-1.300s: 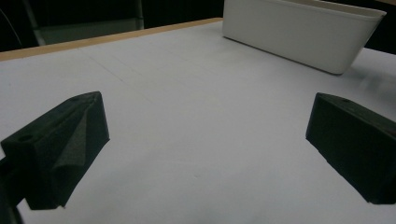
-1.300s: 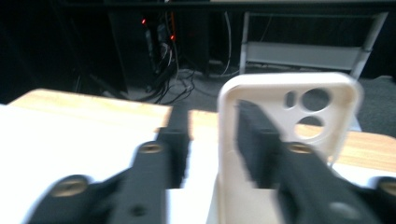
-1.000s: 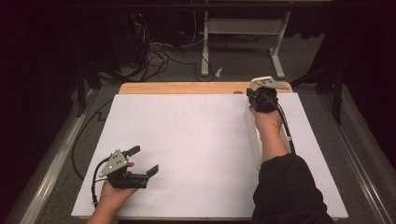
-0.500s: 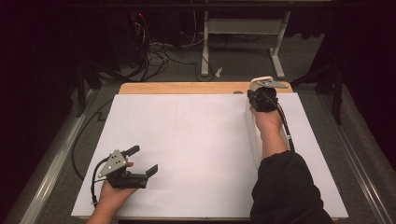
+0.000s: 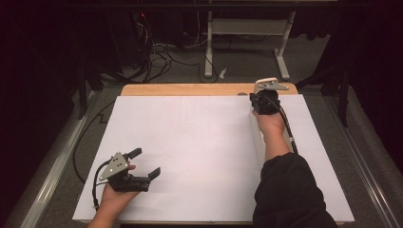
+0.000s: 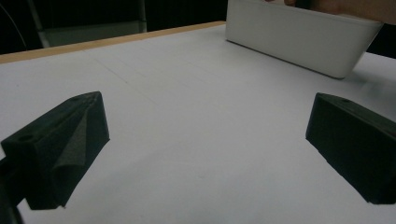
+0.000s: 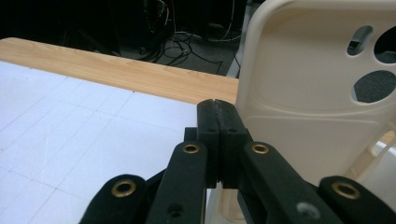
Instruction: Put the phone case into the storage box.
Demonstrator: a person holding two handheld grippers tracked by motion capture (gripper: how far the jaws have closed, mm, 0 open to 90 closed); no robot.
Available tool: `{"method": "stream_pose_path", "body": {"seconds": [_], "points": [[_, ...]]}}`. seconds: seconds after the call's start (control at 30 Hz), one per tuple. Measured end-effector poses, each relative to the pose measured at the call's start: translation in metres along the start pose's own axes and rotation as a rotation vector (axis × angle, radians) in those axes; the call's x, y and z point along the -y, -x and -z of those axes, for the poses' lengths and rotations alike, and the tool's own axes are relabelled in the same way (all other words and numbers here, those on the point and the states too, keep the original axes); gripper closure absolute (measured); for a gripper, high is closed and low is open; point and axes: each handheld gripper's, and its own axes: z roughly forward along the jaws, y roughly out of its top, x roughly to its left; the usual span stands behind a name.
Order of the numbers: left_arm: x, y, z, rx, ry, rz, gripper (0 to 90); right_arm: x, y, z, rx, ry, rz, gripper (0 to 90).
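- While our right arm stretches to the far table edge, the right gripper has its jaws pressed together, a cream phone case just beside them.
- Our left gripper lies low, jaws wide apart.
- Its view shows a white bin ahead.

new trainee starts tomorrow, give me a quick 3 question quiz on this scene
1. True or false: the left gripper has its jaws shut.
2. In the right gripper view, where is the case relative to the right gripper?
A. to its left
B. to its right
C. lying flat in front of it
3. Fill in: the long bin in the left gripper view is ___ in colour.

Key: 1 false, the jaws stand wide apart. 2 B. 3 white.
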Motion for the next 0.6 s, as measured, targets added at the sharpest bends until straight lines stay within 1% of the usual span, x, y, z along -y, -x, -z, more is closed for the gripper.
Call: {"method": "stream_pose_path", "body": {"seconds": [0.13,0.23,0.37,0.6], "points": [[0.0001,0.0,-0.0002,0.001,-0.001,-0.002,0.6,0.0003,0.0008,-0.0013,0.005,-0.009,0.0,90.0],[0.0003,-0.0003,-0.0003,0.0,-0.002,-0.001,0.6,-0.0002,0.0013,-0.0029,0.009,-0.018,0.011,90.0],[0.0003,-0.0001,-0.0006,0.0,-0.003,-0.002,0.6,-0.0038,0.0009,-0.0036,0.029,-0.016,0.017,90.0],[0.0003,-0.0004,0.0,0.0,-0.003,-0.002,0.6,-0.0073,0.0019,-0.0055,0.044,-0.012,0.016,90.0]]}}
